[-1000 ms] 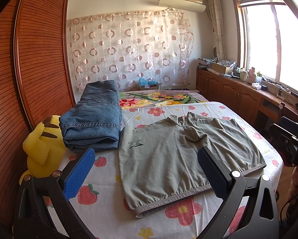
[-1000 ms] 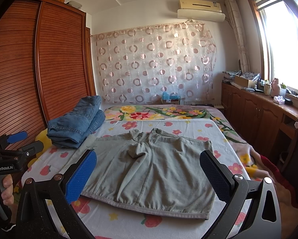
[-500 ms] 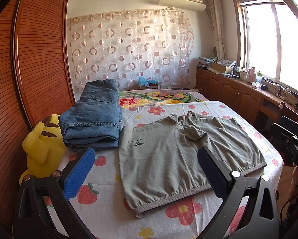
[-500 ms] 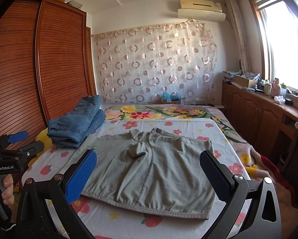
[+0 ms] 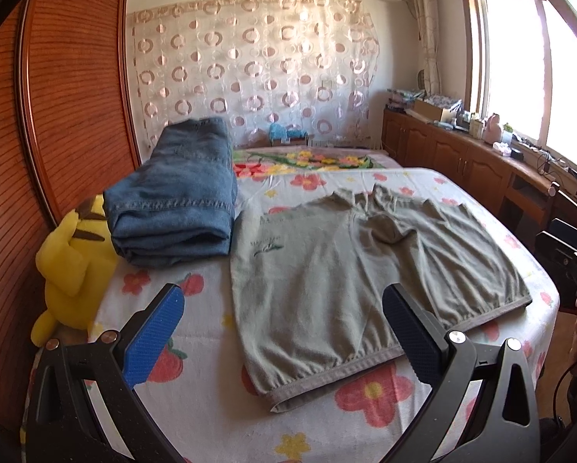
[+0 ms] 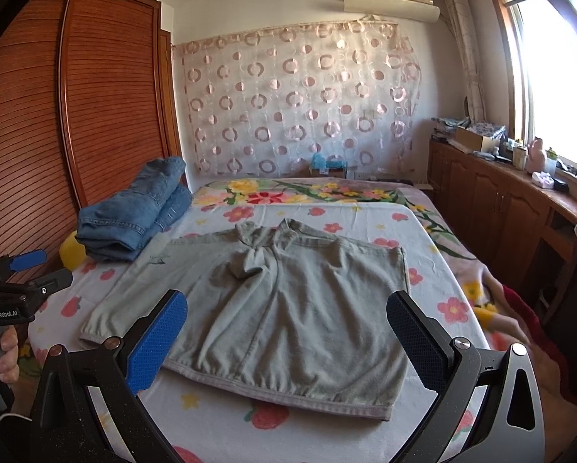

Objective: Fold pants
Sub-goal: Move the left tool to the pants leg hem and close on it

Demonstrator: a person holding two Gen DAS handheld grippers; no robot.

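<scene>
We note no movement since the earlier frames. Both claws, left claw (image 5: 284,308) and right claw (image 6: 288,316), stay wide, empty. Grey-green shorts (image 6: 273,301) lie flat on the bed (image 5: 195,393); handle label (image 6: 3,314) reads "GenRobot.AI"; shorts' logo (image 5: 267,246) unreadable.

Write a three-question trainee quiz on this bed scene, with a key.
1. True or false: the left gripper and the right gripper are both open and hold nothing.
2. Multiple choice: the folded jeans lie A) on top of the grey pants, B) beside them on the bed, C) on the floor.
3. Fill in: the toy next to the jeans is coloured ____.

Key: 1 true; 2 B; 3 yellow.
</scene>
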